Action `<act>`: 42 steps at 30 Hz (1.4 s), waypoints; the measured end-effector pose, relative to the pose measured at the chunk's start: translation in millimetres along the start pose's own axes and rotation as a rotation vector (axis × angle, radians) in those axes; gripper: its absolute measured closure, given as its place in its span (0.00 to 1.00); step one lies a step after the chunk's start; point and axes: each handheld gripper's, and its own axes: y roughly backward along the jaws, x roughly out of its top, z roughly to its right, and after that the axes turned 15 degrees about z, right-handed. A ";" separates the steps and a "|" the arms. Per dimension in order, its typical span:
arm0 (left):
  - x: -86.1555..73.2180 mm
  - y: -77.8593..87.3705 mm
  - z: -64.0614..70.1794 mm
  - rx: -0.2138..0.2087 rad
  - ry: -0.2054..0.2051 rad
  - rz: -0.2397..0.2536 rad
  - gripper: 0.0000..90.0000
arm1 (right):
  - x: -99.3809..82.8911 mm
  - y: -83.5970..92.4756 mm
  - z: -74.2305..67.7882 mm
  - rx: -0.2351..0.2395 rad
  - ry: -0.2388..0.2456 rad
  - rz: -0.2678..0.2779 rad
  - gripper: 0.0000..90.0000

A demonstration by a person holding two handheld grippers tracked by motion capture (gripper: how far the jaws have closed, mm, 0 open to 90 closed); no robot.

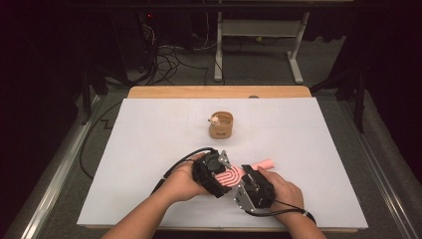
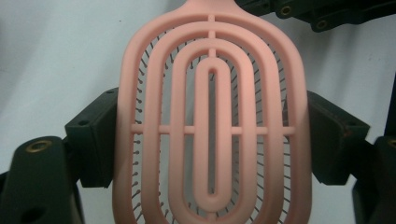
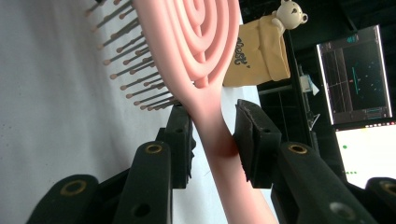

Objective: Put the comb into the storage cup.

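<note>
We've got the pink hairbrush [image 1: 234, 175] low over the tabletop [image 1: 149, 149], near edge, w/ its long axis running between both tools. Left tool [image 1: 219, 174] clamps the head's sides; right tool [image 1: 247, 185] is closed on the neck, handle [image 1: 263, 163] pointing far-right.

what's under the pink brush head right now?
Under the pink brush head, bristles point down at the white table, visible through its slots. Whether the tips touch is unclear. Both grippers clamp it.

High view looks down; both gripper views close on hairbrush [image 2: 212, 126].
</note>
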 end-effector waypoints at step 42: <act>5.3 4.5 -1.2 0.001 0.010 0.031 0.22 | 4.3 2.5 -4.8 -0.024 0.091 -0.006 0.84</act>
